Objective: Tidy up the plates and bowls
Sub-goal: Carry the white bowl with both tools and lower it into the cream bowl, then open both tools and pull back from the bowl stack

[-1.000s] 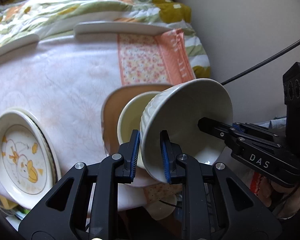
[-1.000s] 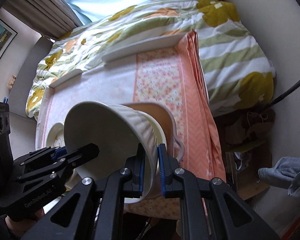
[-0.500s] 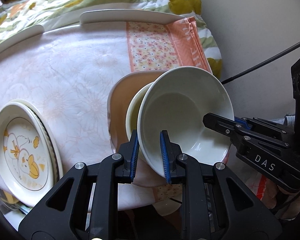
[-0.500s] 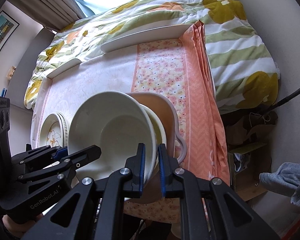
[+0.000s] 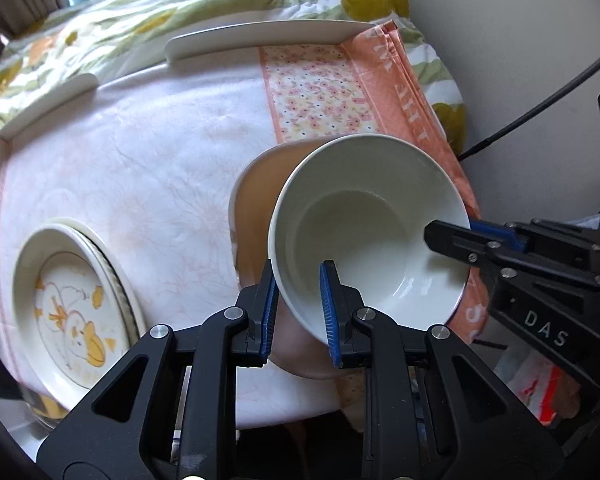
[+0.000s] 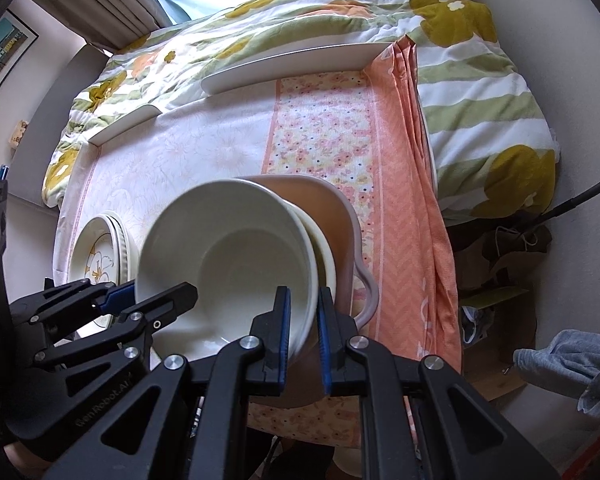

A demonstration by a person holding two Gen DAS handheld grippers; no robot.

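Observation:
A white ribbed bowl (image 5: 364, 220) is held mouth-up by both grippers over a pale yellow bowl (image 6: 326, 258), which sits in a tan handled dish (image 5: 256, 196). My left gripper (image 5: 298, 312) is shut on the bowl's near rim. My right gripper (image 6: 302, 334) is shut on the opposite rim, and it shows at the right in the left wrist view (image 5: 452, 236). The tan dish also shows in the right wrist view (image 6: 332, 216). A stack of duck-patterned plates (image 5: 72, 304) lies at the table's left.
The table (image 5: 140, 152) wears a white and pink floral cloth with an orange runner (image 5: 324, 96) on the right. A flowered quilt (image 6: 300, 20) lies behind. A wall and a black cable (image 5: 540, 100) are at the right.
The white bowl has turned from tilted with its outside showing to mouth-up, and has come down over the yellow bowl. Both grippers kept hold of it.

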